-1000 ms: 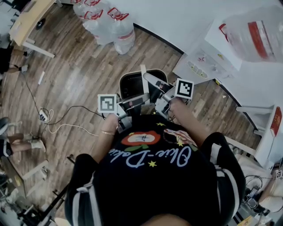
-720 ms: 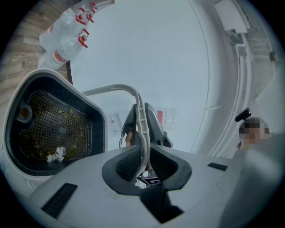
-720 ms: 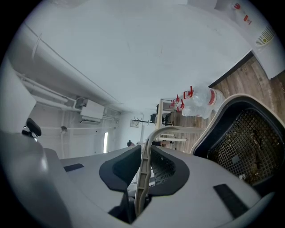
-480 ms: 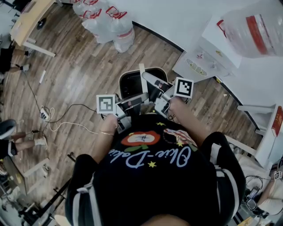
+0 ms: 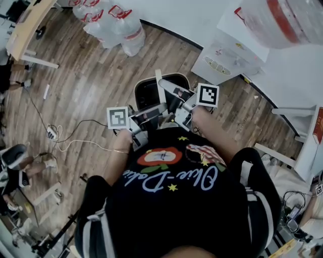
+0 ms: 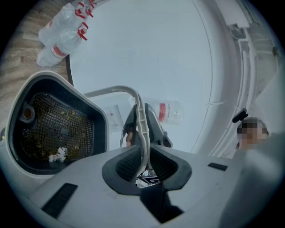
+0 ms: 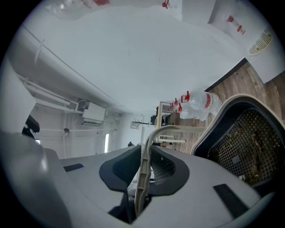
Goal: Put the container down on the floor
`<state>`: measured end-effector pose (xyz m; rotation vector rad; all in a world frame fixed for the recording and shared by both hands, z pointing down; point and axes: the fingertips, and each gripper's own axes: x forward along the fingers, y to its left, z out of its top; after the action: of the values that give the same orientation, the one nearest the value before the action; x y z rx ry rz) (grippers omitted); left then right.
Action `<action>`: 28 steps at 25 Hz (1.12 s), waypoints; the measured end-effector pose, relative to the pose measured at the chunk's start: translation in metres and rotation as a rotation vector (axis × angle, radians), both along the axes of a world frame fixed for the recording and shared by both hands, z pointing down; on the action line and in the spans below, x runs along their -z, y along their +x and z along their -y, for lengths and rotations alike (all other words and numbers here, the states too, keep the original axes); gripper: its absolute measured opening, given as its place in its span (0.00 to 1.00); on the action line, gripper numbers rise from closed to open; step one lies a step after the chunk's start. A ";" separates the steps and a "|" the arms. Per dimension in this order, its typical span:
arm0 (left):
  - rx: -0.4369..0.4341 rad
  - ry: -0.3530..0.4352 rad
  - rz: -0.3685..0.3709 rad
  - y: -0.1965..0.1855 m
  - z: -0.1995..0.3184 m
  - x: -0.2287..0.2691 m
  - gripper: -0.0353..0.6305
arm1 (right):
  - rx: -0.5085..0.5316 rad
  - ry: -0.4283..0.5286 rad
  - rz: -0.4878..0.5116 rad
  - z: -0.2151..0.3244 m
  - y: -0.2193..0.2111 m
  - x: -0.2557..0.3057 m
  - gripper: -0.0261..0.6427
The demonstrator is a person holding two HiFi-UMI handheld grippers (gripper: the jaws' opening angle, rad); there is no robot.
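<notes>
Here the container (image 5: 146,95) is upright, its mouth facing up.

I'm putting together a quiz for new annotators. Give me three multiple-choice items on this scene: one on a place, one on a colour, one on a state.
1. Where do the water bottles lie?
A. on the floor by the white wall
B. on a shelf
C. on a chair

2. What colour is the handle of the container?
A. red
B. pale grey
C. green

3. How does the left gripper stand?
A. wide open and empty
B. shut on the handle
C. shut on a bottle

Answers:
1 A: the head view shows them on the wood boards against the wall.
2 B: both gripper views show a pale strip arching from the dark bin.
3 B: its pads press the handle from both sides, as do those of the right gripper.
</notes>
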<state>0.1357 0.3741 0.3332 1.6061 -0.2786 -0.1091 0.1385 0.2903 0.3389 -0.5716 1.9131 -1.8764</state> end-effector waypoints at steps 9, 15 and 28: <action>-0.070 -0.004 -0.001 0.027 0.004 -0.004 0.14 | -0.065 -0.020 0.001 0.003 0.031 -0.007 0.12; -0.101 -0.002 -0.014 0.027 0.015 -0.002 0.14 | -0.101 -0.018 0.000 0.014 0.034 -0.005 0.12; -0.176 -0.024 -0.025 0.010 0.084 -0.017 0.14 | -0.170 -0.047 -0.025 0.081 0.025 -0.016 0.12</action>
<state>0.1459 0.2904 0.3498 1.5966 -0.1180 0.0091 0.1631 0.2092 0.3552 -0.7513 1.7793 -1.8171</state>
